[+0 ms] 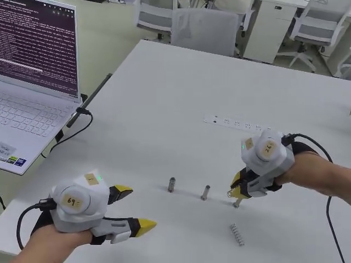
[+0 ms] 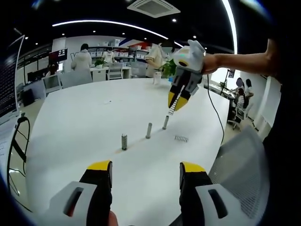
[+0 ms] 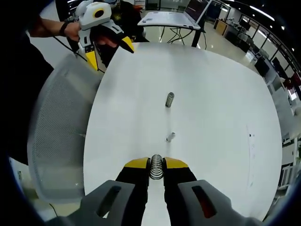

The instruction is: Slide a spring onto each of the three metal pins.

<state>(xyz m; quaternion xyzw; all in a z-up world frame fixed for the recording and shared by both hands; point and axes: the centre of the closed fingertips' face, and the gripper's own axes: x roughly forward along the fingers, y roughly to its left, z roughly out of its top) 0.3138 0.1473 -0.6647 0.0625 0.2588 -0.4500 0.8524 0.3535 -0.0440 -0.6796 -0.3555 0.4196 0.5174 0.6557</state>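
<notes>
Three short metal pins stand in a row on the white table (image 1: 164, 98). The left pin (image 1: 171, 184) wears a spring, also seen in the left gripper view (image 2: 124, 141) and the right gripper view (image 3: 169, 99). The middle pin (image 1: 205, 192) (image 2: 148, 130) (image 3: 170, 137) is bare. My right gripper (image 1: 237, 193) (image 3: 156, 165) is shut on a spring (image 3: 156, 167) (image 2: 171, 109), held just above the right pin (image 1: 237, 203) (image 2: 165, 122). A loose spring (image 1: 236, 234) (image 2: 181, 138) lies on the table nearby. My left gripper (image 1: 134, 208) (image 2: 145, 167) rests open at the front left.
An open laptop (image 1: 33, 71) sits at the left with a black cable (image 1: 71, 134) beside it. A white power strip (image 1: 233, 122) lies beyond the pins. Office chairs (image 1: 205, 30) stand past the far edge, and a mesh chair (image 3: 61, 127) is close to the near edge.
</notes>
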